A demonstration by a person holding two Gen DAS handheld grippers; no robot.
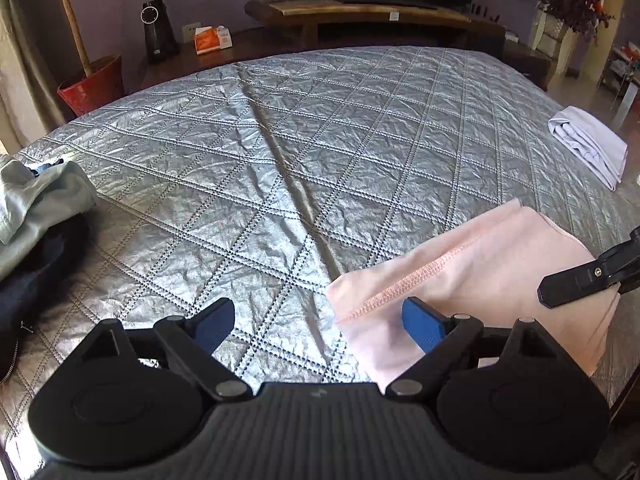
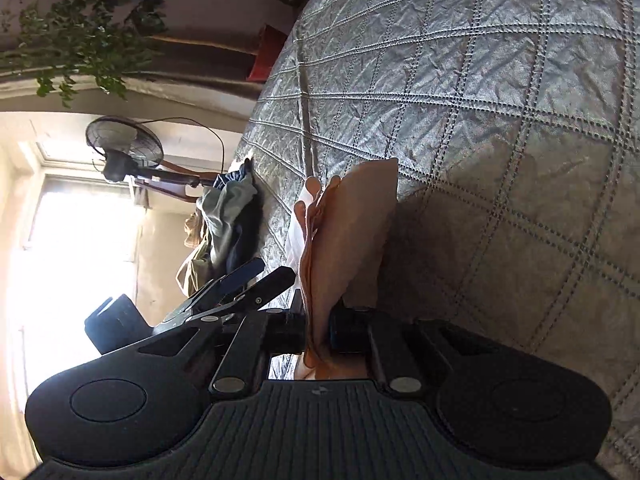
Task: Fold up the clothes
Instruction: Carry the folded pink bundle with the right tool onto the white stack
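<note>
My right gripper (image 2: 318, 332) pinches the folded pink cloth (image 1: 472, 280) tight over the silver bed cover (image 1: 280, 140), and my left gripper (image 1: 320, 320) is wide apart, holding nothing

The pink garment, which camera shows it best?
The left wrist view: the pink garment lies broad and well lit on the quilt, its seam visible, the left gripper open beside it. The right wrist view shows it edge-on and shadowed, its layers pinched in the right gripper.
</note>
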